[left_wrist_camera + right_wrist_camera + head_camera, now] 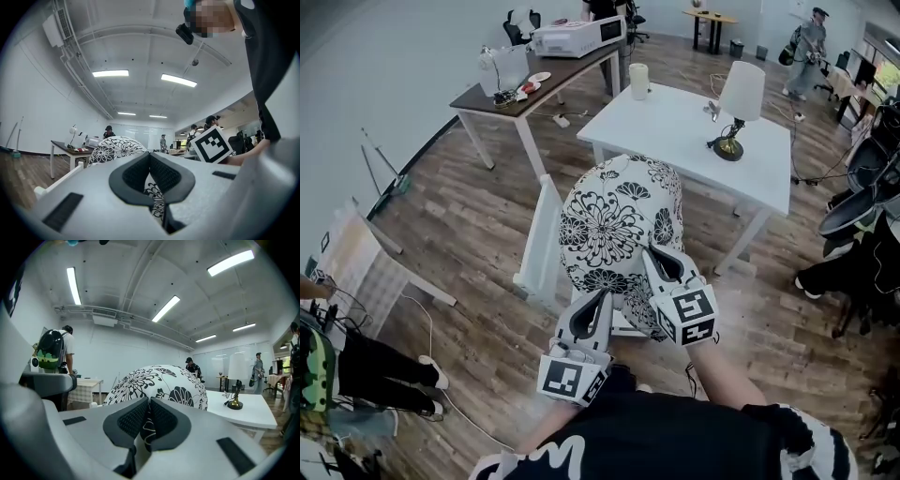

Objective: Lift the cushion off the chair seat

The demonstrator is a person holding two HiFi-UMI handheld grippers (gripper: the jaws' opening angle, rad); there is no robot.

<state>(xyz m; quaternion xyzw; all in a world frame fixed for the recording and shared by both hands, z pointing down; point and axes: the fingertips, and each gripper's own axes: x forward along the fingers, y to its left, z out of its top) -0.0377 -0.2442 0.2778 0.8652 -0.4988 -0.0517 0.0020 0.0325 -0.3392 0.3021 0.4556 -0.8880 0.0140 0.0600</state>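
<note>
Evidently both tools had a grip: the left gripper (598, 300) had its jaws closed on the near hem of the round, puffy white cushion with black flower print (614, 220), and the right gripper (661, 255) pinched the same fabric edge just beside it. The cushion bulged up over the seat of the white wooden chair (540, 246), in front of the white rectangular table (675, 131) bearing a white-shaded lamp (741, 94).

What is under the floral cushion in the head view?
Under the floral cushion stands a white chair. Its backrest and a narrow strip of its seat are visible. The cushion covers the rest of the seat.
</note>
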